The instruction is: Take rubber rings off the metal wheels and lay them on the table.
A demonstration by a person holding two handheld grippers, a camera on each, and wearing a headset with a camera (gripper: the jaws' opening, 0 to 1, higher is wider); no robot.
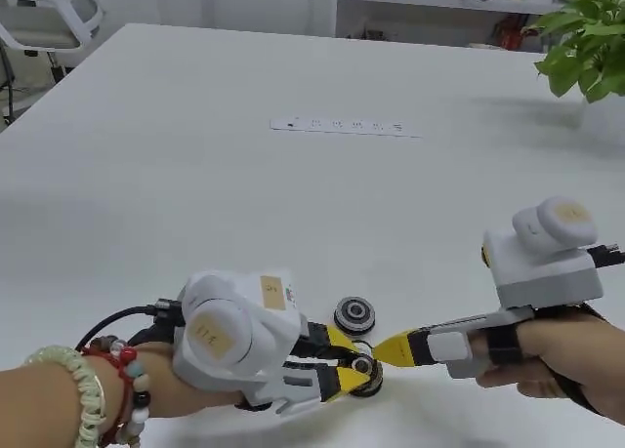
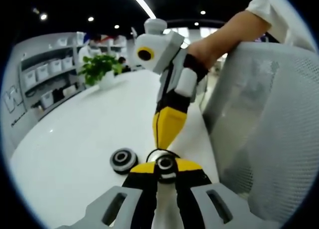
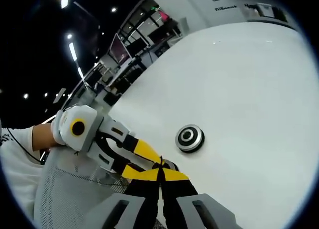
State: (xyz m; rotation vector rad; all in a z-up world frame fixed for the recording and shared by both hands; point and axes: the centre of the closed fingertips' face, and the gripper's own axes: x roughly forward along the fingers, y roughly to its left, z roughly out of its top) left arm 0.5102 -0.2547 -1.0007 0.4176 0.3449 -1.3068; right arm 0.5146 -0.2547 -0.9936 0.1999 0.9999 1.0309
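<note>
A small metal wheel [image 1: 368, 368] with a black rubber ring sits between the yellow jaws of my left gripper [image 1: 356, 355], which is shut on it just above the white table's near edge; the left gripper view has it at the jaw tips [image 2: 166, 165]. My right gripper [image 1: 381, 348] comes in from the right with its jaws shut. Its pointed tip [image 2: 167, 139] touches the held wheel's rim, and I cannot tell whether it pinches the ring. A second wheel [image 1: 354, 314] with its ring on lies flat on the table just behind [image 3: 190, 137].
A white power strip [image 1: 344, 126] lies mid-table. A potted plant [image 1: 586, 38] stands at the far right corner. A mesh chair back [image 2: 269, 129] is close to the near table edge. An office chair [image 1: 49, 19] stands far left.
</note>
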